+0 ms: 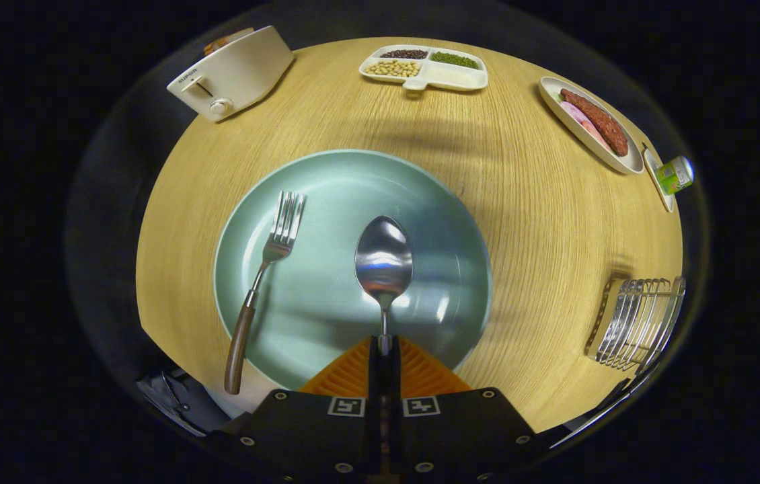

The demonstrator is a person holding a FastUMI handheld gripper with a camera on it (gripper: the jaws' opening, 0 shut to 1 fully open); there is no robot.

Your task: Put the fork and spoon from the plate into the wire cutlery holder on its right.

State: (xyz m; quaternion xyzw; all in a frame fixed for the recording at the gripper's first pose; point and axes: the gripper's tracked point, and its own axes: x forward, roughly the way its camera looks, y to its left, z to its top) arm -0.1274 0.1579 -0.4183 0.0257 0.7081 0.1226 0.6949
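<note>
A pale green round plate (pixel 326 202) lies on the wooden table just ahead of my fingers. My gripper (pixel 384 349) is shut on the spoon's handle, and the steel spoon (pixel 383 259) points straight ahead over the plate with its bowl facing up. To the left of the spoon lies the fork (pixel 266 269), tines on the plate and brown handle reaching over the plate's near rim. The wire cutlery holder (pixel 635 323) stands on the table to the right of the plate. Most of the spoon's handle is hidden between my fingers.
A cream toaster (pixel 232 70) sits at the far left of the table. A divided tray of beans (pixel 424 67) is at the far side. A white dish with sausage (pixel 592 124) and a small green can (pixel 674 173) are at the far right.
</note>
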